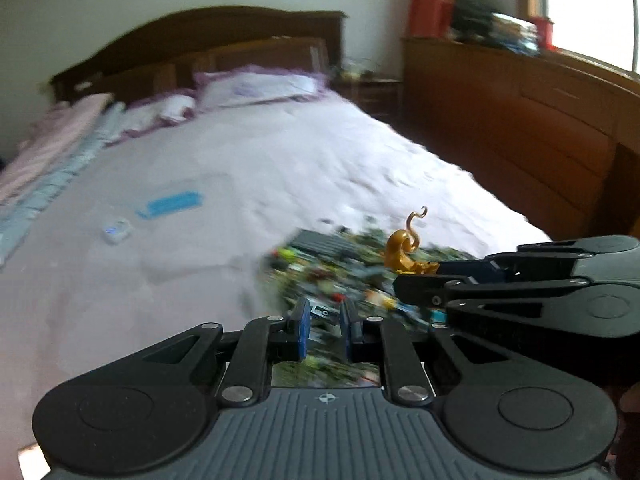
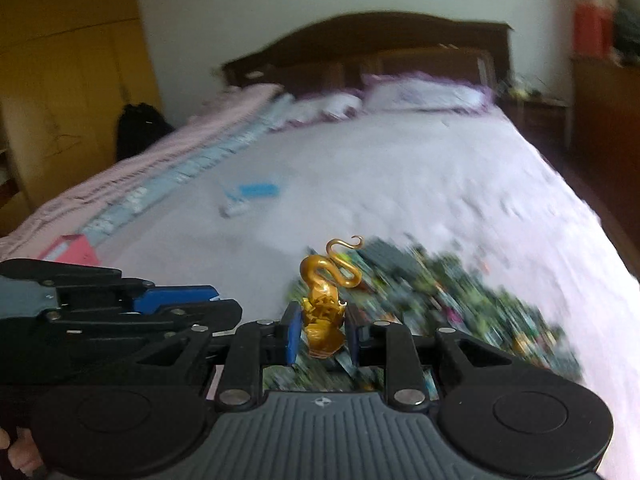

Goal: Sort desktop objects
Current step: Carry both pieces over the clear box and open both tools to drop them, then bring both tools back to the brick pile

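On the left wrist view, motion blur smeared most of the scene. The left gripper (image 1: 325, 326) showed its two blue pads set close with a narrow gap; only the blurred printed sheet (image 1: 320, 276) lay behind that gap, and nothing sat between the pads. The sheet's pattern, green and multicoloured, was too smeared to read. The right gripper (image 1: 424, 270) entered from the right edge, its body cut off by the frame, and pinched a small gold figurine (image 1: 402, 252), glossy plastic with a curled tail rising above it; its lower part was hidden by the fingers. The bedspread (image 1: 240, 168), pale lilac and softly wrinkled, carried a blue flat item (image 1: 172, 202) and a small white object (image 1: 116, 232), both too blurred to identify. A dark wooden headboard (image 1: 200, 32) arched behind.

From the right wrist view, the right gripper (image 2: 320, 338) was pressed onto the gold figurine (image 2: 324, 312), blue pads against both flanks; the figurine was held above the printed sheet (image 2: 460, 300). Its coiled shape read as serpent-like, fine detail unclear. The left gripper (image 2: 218, 296) came in from the left, seen side-on, so its gap could not be judged here. A fingertip (image 2: 16, 456) showed at the lower left corner, mostly cut off.
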### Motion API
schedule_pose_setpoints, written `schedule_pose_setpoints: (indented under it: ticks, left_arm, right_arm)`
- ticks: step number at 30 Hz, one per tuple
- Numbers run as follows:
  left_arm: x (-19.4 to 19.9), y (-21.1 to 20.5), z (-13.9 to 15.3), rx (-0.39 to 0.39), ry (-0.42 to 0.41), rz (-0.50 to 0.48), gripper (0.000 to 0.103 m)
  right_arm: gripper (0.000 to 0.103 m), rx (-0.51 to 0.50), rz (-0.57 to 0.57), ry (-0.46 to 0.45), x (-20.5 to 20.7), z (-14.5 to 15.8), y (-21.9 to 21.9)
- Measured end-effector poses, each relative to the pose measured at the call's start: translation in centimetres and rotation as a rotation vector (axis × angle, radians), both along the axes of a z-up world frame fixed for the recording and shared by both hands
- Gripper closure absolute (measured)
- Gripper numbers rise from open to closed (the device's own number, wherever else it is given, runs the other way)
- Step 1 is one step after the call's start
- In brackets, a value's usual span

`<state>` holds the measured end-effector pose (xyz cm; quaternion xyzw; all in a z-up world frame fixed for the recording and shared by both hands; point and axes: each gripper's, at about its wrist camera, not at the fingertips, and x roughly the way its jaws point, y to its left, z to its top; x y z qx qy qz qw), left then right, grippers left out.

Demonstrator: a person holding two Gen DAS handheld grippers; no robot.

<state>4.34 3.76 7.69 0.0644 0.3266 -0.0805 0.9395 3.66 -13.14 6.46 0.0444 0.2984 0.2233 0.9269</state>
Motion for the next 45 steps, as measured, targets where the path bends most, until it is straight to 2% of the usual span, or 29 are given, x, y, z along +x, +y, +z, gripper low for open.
schedule_pose_setpoints:
  ticks: [7, 9, 13, 18, 23, 30, 36, 39, 42, 45]
  left_arm:
    - [3.3, 5.9, 0.3, 0.000, 0.040, 0.177, 0.085]
    - [4.1, 7.1, 0.2, -0.001, 0.058, 0.208, 0.080]
    - [4.6, 8.5, 0.2, -0.016, 0.061, 0.258, 0.041]
    - [3.9, 8.9, 0.3, -0.018, 0.047, 0.262, 0.031]
    - [3.1, 8.5, 0.4, -0.037, 0.038, 0.239, 0.022]
    - [0.0, 5.2, 0.7, 0.000, -0.011, 0.166, 0.020]
    - [-3.1, 2.3, 0.7, -0.036, -0.024, 0.074, 0.019]
    - [-4.3, 1.0, -0.3, -0.022, -0.006, 0.023, 0.020]
    - [-4.7, -0.1, -2.3, 0.002, 0.046, -0.006, 0.022]
    - [-4.6, -0.7, -4.6, 0.006, 0.108, -0.021, 0.029]
  right_arm:
    - [0.078, -0.018, 0.157, -0.058, 3.7, 3.1, 6.4]
    - [0.078, -0.020, 0.192, -0.048, 5.1, 3.4, 8.2]
    - [0.076, -0.025, 0.232, -0.001, 7.3, 3.7, 10.7]
    - [0.072, -0.064, 0.233, -0.018, 7.4, 3.9, 11.3]
    - [0.064, -0.054, 0.176, -0.038, 5.5, 4.1, 8.7]
    - [0.059, 0.001, 0.041, 0.014, 2.6, 2.0, 2.2]
    - [0.059, -0.021, -0.061, 0.099, -0.1, -2.2, -2.5]
    - [0.066, -0.043, -0.088, 0.166, -0.9, -4.9, -3.7]
    - [0.075, -0.060, -0.095, 0.224, -1.4, -7.6, -3.8]
    - [0.076, -0.063, -0.094, 0.267, -1.5, -9.4, -2.8]
